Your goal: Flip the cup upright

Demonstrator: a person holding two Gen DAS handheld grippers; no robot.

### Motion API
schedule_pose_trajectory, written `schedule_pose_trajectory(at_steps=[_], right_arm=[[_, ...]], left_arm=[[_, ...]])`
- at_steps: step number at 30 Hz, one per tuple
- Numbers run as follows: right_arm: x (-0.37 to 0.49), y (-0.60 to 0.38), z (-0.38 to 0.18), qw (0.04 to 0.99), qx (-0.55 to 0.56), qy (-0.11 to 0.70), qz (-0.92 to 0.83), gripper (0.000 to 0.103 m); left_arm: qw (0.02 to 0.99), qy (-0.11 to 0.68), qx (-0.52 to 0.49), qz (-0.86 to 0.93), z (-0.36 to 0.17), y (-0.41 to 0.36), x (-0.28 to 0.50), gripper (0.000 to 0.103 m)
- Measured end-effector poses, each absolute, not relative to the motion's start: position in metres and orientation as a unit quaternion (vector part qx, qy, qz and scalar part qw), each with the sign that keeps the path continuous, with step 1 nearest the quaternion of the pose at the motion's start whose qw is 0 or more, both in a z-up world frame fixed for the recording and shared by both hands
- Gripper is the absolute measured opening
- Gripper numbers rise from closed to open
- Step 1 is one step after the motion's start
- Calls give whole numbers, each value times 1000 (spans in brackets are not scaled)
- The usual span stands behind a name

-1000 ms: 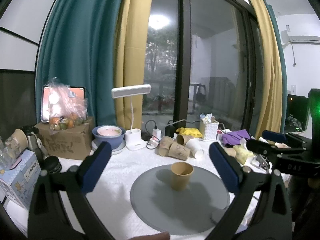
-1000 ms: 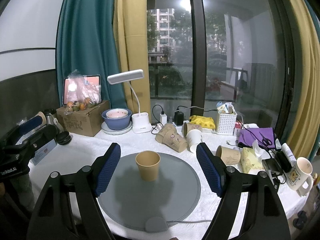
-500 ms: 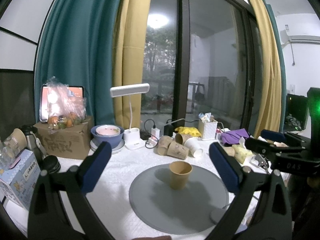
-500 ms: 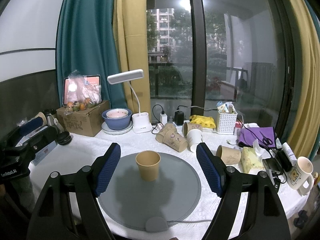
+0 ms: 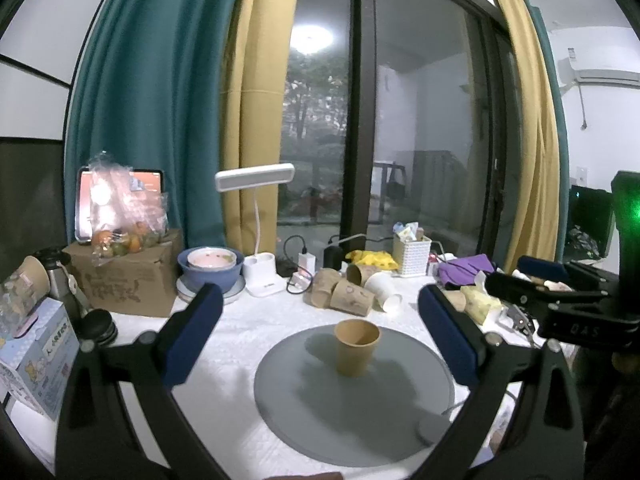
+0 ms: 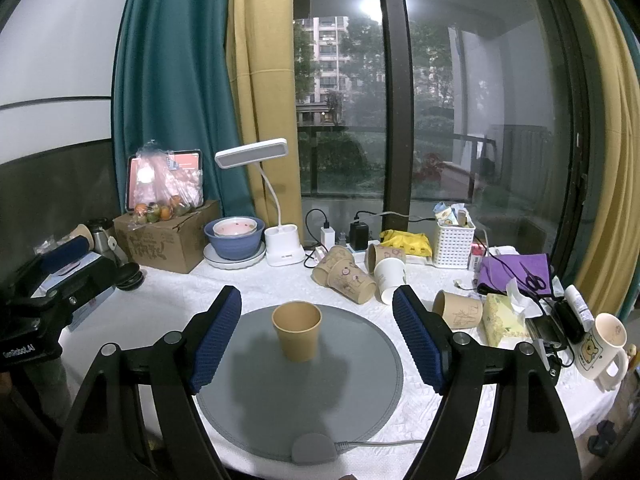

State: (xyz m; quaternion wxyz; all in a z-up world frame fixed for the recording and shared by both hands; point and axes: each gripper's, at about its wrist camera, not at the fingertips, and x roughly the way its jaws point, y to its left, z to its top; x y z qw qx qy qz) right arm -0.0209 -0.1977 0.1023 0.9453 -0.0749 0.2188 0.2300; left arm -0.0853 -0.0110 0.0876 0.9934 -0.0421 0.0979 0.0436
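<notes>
A brown paper cup [image 5: 356, 347] stands upright, mouth up, on the round grey mat [image 5: 360, 408]; it also shows in the right wrist view [image 6: 297, 336] on the mat [image 6: 300, 392]. My left gripper [image 5: 320, 332] is open and empty, held back from the cup and above the table. My right gripper [image 6: 318, 332] is open and empty, its blue pads either side of the cup but nearer the camera. The right gripper's body shows at the right of the left wrist view [image 5: 560, 304].
Several paper cups [image 6: 352, 276] lie on their sides behind the mat. A desk lamp [image 6: 276, 208], blue bowl [image 6: 234, 240], cardboard box [image 6: 168, 240], white basket [image 6: 454, 240], tissue pack [image 6: 504, 312] and bear mug [image 6: 604, 344] crowd the table's back and right.
The left wrist view has shifted slightly; the cup and both open grippers stay much as they were.
</notes>
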Motion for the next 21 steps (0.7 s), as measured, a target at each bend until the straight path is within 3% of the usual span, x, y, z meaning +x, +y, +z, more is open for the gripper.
schedule_pose_trajectory(at_steps=[21], right_arm=[[-20, -198, 103, 945, -75, 219, 230, 81]], left_arm=[[993, 98, -42, 43, 87, -13, -84, 99]])
